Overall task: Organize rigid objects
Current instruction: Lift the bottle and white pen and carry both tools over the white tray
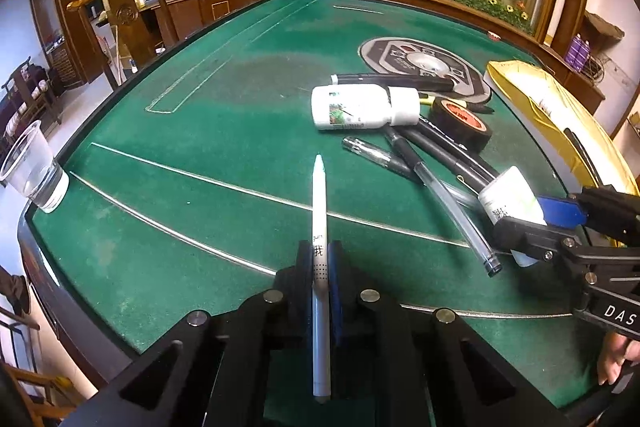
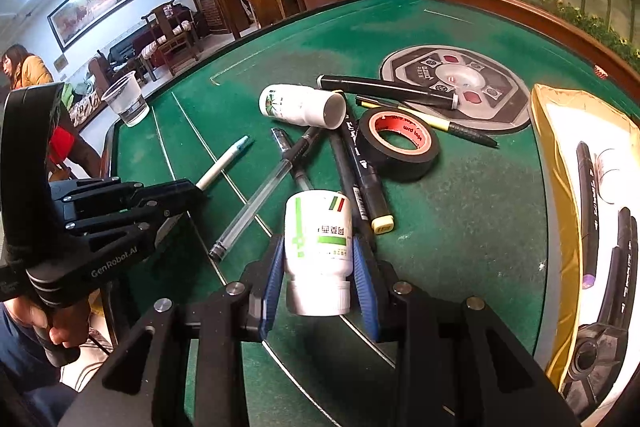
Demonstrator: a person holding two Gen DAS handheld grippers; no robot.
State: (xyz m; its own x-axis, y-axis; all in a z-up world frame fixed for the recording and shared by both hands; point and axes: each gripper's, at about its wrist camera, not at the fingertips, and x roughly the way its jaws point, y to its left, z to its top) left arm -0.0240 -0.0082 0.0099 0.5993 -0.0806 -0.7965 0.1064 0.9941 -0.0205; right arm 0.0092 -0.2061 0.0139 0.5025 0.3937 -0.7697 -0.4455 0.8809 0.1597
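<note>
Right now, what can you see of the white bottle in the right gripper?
The white bottle is small, plastic-looking, with a ribbed white cap and a label of green blocks, a green, white and red striped mark and dark print. It is closed. The right gripper clamps its lower body between blue pads, cap toward the camera, base pointing out over the green table. Only the pads visibly touch it.

White pen [image 1: 319, 227] and small white bottle [image 2: 319, 247] held above green felt.
</note>
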